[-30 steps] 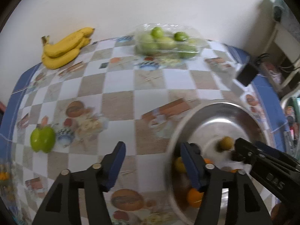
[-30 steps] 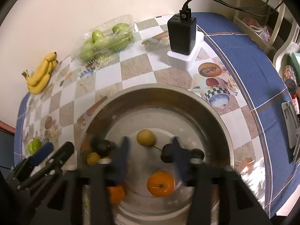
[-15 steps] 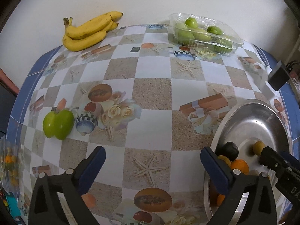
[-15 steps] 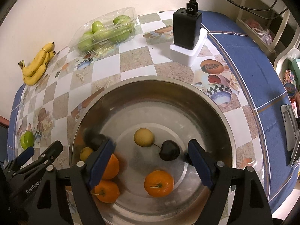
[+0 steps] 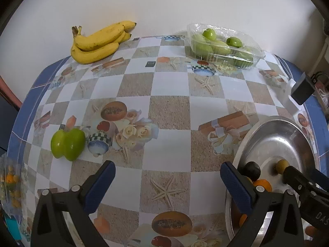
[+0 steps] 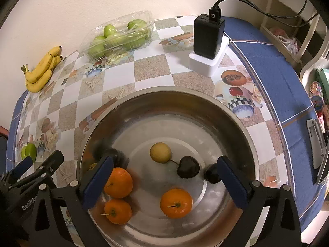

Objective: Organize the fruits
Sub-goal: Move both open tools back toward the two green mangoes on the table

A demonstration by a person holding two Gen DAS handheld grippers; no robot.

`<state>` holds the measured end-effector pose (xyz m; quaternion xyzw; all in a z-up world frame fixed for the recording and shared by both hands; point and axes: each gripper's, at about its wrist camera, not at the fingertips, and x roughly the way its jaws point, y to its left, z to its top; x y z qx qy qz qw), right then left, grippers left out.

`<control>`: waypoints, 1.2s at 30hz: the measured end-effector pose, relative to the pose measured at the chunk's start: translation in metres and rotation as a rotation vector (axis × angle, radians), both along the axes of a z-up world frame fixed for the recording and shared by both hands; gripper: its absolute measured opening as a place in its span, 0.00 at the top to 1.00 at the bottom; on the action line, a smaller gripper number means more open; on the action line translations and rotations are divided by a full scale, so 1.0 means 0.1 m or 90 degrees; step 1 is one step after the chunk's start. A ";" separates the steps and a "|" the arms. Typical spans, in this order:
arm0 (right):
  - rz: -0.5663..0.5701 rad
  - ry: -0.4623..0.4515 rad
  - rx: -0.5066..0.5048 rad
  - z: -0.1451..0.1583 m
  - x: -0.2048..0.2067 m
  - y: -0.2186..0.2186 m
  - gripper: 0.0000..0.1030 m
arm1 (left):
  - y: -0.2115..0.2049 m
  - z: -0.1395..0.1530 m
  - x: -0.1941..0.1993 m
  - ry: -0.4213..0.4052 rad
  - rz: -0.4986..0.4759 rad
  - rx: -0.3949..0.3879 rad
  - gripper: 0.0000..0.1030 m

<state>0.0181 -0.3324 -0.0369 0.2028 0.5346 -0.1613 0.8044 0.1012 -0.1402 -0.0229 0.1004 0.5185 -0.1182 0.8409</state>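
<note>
A steel bowl holds three oranges, a small yellow fruit and dark cherries. My right gripper hangs over the bowl, its jaws opening and gripping nothing; the fruit lies loose below. My left gripper stands open over the tablecloth, left of the bowl, with nothing between its fingers. A green fruit lies near the left edge. Bananas and a clear box of green fruit sit by the wall.
A black charger on a white box stands behind the bowl. A bag of small orange fruit sits at the table's left edge. The blue table border drops off on the right, next to a chair and shelves.
Both grippers' jaws have spread wide. The left gripper has swung left from over the bowl to over the tablecloth. The right gripper has stayed over the bowl.
</note>
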 end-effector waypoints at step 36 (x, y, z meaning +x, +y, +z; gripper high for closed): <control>0.041 -0.032 -0.003 0.12 0.15 0.33 0.02 | 0.61 0.29 0.22 -0.037 0.006 -0.018 0.00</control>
